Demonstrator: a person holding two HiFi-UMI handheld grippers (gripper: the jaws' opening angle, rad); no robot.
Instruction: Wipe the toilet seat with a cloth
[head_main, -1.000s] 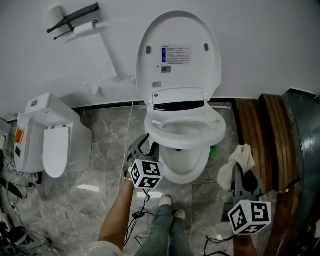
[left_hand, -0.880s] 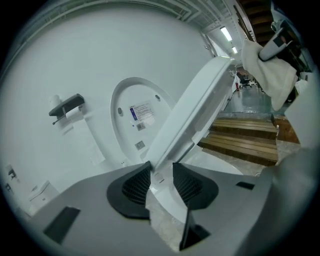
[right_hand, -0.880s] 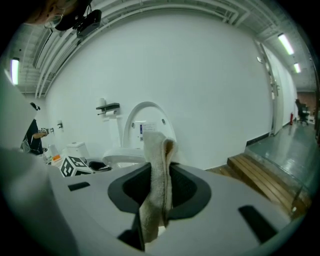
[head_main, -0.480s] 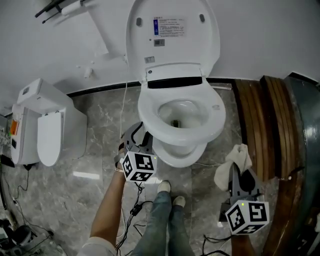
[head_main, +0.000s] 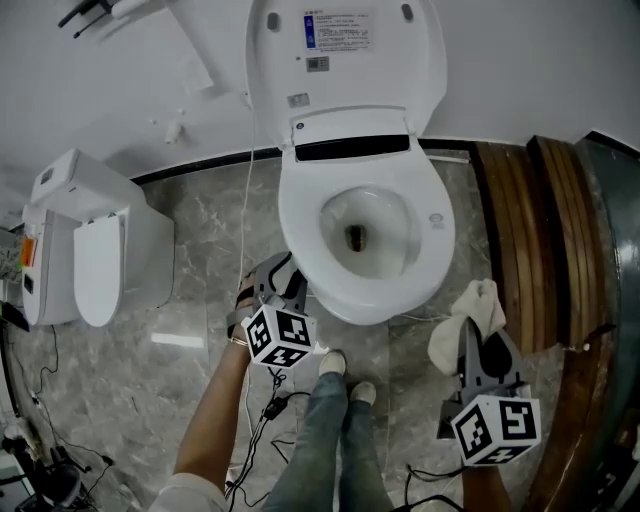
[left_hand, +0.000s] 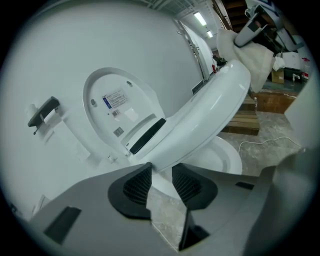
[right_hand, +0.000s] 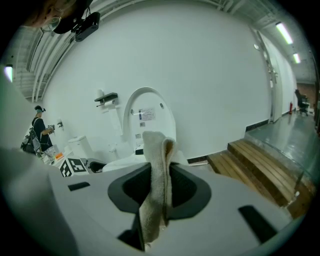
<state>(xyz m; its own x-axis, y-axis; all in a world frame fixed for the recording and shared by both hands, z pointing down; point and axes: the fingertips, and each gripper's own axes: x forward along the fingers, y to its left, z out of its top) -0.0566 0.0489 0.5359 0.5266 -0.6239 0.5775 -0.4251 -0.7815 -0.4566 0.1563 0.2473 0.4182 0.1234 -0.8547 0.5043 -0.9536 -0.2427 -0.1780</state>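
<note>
My right tool (right_hand: 158, 176) was clamped on the cloth (head_main: 468, 322). The pale, folded towel stood up between the jaws and spilled out past their tips. Seen from my head, it hung over the marble floor (head_main: 190, 290), to the right of the toilet and just beside the wooden steps (head_main: 520, 230). It was close to the bowl's front right edge but not touching the toilet seat (head_main: 298, 222).

My left tool (left_hand: 161, 176) had its jaws apart, with only a narrow gap and bare floor showing between the ribbed pads (left_hand: 136, 186). Nothing was gripped there. It sat low at the front left of the toilet, and the seat's white rim ran just past its tips. I could not tell whether the tips touched the rim.

The seat lay down on the bowl, and the lid (head_main: 345, 60) stood raised against the white wall behind it. A second white unit (head_main: 95, 250) stood well to the left on the floor. My legs and shoes (head_main: 340, 375) were between the two tools.
</note>
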